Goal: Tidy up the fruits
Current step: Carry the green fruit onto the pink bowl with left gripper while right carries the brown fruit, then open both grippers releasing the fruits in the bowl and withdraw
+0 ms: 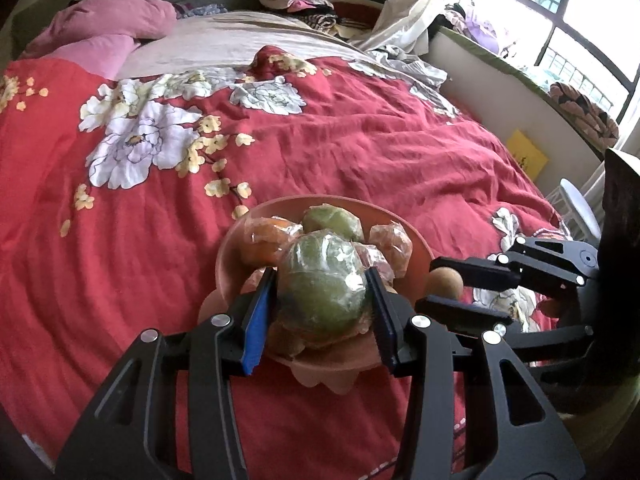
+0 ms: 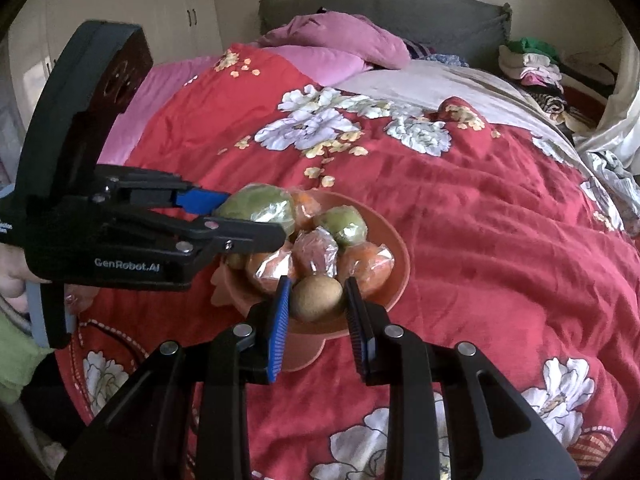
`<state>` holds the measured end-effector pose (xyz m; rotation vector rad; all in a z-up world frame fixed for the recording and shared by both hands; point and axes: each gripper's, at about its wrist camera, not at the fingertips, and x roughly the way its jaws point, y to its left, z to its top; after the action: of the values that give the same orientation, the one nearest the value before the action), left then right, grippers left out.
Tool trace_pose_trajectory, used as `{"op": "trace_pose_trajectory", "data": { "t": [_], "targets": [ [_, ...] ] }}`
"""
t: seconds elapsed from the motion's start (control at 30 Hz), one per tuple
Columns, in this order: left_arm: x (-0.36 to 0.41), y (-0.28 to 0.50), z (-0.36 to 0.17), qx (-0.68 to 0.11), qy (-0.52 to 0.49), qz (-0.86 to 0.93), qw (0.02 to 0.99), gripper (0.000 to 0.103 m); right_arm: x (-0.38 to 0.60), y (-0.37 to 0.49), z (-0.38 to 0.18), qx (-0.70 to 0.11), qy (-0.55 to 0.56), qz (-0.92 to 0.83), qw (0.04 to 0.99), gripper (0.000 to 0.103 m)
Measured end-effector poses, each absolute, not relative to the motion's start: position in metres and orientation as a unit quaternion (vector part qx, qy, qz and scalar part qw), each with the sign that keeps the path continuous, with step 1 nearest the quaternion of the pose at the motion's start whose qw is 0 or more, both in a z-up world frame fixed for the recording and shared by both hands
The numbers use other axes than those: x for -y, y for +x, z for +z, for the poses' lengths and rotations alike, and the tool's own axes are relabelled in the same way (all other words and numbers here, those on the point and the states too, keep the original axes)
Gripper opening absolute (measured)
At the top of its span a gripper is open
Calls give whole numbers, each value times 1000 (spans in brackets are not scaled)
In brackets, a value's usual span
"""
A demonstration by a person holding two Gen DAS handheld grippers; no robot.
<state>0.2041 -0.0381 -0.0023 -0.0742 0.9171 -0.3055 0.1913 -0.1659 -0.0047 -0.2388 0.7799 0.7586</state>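
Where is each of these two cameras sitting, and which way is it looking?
Left wrist view: sits on the left gripper, looking down along its fingers at the wrapped green fruit it clamps above the fruit bowl; the right gripper enters at right.
Right wrist view: sits on the right gripper, clamped on a brown fruit; the left gripper and a hand show at left.
Shared: bowl, both fruits, red floral bedspread.
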Motion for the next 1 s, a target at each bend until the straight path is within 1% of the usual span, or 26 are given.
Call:
{"op": "trace_pose_trajectory", "data": {
  "t": [0.07,0.3,0.37,0.43,0.47,0.53,0.6,0.67,0.73,0.87,1.0],
  "targets": [
    [37,204,-2,-439,-40,-145,886,42,165,191,-6,-371,-115,360,848,26],
    [33,205,-1,-439,-44,-141,886,43,163,193,-11,-375,-116,357,848,27],
    [33,205,-2,-440,-44,-141,886,43,163,192,-11,-376,-114,360,846,38],
    [32,205,-2,-440,-44,-141,886,43,164,191,-11,-374,-112,360,847,40],
    [32,205,-2,-440,-45,-141,886,43,164,191,-11,-373,-112,362,847,45],
    [32,205,-2,-439,-45,-141,886,43,166,190,-10,-373,-108,361,848,50],
    [33,205,-2,-439,-45,-142,886,43,167,188,-9,-373,-104,360,849,51],
    [32,204,-2,-438,-44,-142,887,43,170,188,-9,-372,-101,358,850,56],
    [32,204,-2,-438,-44,-141,887,43,171,188,-9,-373,-98,357,851,57],
    [32,205,2,-431,-45,-140,890,47,174,188,-7,-372,-93,355,853,59],
    [32,204,8,-427,-44,-138,893,47,174,186,-6,-369,-92,356,854,61]
  ]
}}
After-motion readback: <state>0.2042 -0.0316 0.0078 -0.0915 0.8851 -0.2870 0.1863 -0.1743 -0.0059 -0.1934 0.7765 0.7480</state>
